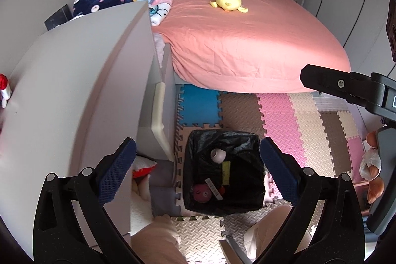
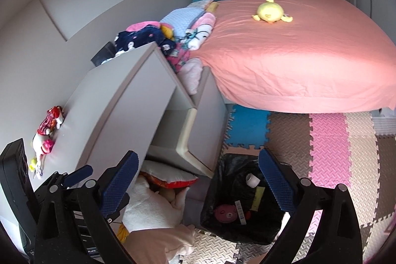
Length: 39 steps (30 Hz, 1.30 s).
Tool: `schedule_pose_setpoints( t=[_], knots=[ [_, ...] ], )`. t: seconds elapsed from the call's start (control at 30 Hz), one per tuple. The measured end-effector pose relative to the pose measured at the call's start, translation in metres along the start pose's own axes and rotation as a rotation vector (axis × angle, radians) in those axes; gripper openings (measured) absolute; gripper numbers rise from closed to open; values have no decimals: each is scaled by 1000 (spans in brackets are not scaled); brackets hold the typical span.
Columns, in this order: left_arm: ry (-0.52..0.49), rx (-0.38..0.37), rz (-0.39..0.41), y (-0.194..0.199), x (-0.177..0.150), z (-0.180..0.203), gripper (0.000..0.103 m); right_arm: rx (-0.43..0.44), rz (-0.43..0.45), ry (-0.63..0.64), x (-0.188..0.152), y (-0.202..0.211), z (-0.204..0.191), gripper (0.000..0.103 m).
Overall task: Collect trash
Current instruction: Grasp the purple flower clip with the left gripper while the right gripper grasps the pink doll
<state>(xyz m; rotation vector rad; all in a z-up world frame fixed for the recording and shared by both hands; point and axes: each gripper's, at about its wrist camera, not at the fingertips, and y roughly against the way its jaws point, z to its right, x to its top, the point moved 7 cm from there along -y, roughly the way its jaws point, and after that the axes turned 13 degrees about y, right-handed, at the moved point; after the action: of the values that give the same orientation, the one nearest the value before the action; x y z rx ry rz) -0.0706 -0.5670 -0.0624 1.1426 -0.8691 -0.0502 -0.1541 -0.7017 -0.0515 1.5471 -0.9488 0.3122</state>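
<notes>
A bin lined with a black bag (image 1: 247,157) stands on the foam floor mat below both grippers; it also shows in the right wrist view (image 2: 230,175). Inside lie a small pale roll (image 1: 217,155), a yellow-green wrapper (image 1: 226,173), a white strip (image 1: 212,188) and a pink bear-face piece (image 1: 201,192). My left gripper (image 1: 198,170) is open and empty above the bin. My right gripper (image 2: 196,180) is open and empty, above the bin's left side. The right gripper's arm (image 1: 346,88) shows at the right of the left wrist view.
A grey desk top (image 1: 74,95) stands left, with a small doll (image 2: 48,130) on it. A bed with a pink sheet (image 1: 247,36) and a yellow plush (image 1: 229,1) lies beyond. Cushions (image 2: 158,204) sit under the desk. Coloured foam tiles (image 1: 297,130) cover the floor.
</notes>
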Motion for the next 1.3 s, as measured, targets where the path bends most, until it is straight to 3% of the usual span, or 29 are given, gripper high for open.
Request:
schedule_pose_setpoints(
  t=[0.3,0.57,0.63,1.0,1.13,1.17,1.23,1.3],
  knots=[
    [62,57,62,32,21,-63,97,93,-7,103,26,-15,-78,97],
    [197,149,105,69,35,-162,97,215,-42,216,41,-42,-174,97],
    [200,211,126,81,35,-189,97,234,-46,243,43,-47,-194,97],
    [430,440,147,126,-2,-347,97,367,-73,402,47,-79,-318,97],
    [488,462,139,126,-18,-384,97,397,-100,451,42,-94,-358,97],
    [502,459,126,123,-20,-389,96,398,-111,468,41,-99,-370,97],
    [513,439,106,117,-23,-399,83,405,-123,487,39,-104,-386,97],
    [519,431,90,111,-24,-405,77,410,-128,506,39,-109,-399,97]
  ],
)
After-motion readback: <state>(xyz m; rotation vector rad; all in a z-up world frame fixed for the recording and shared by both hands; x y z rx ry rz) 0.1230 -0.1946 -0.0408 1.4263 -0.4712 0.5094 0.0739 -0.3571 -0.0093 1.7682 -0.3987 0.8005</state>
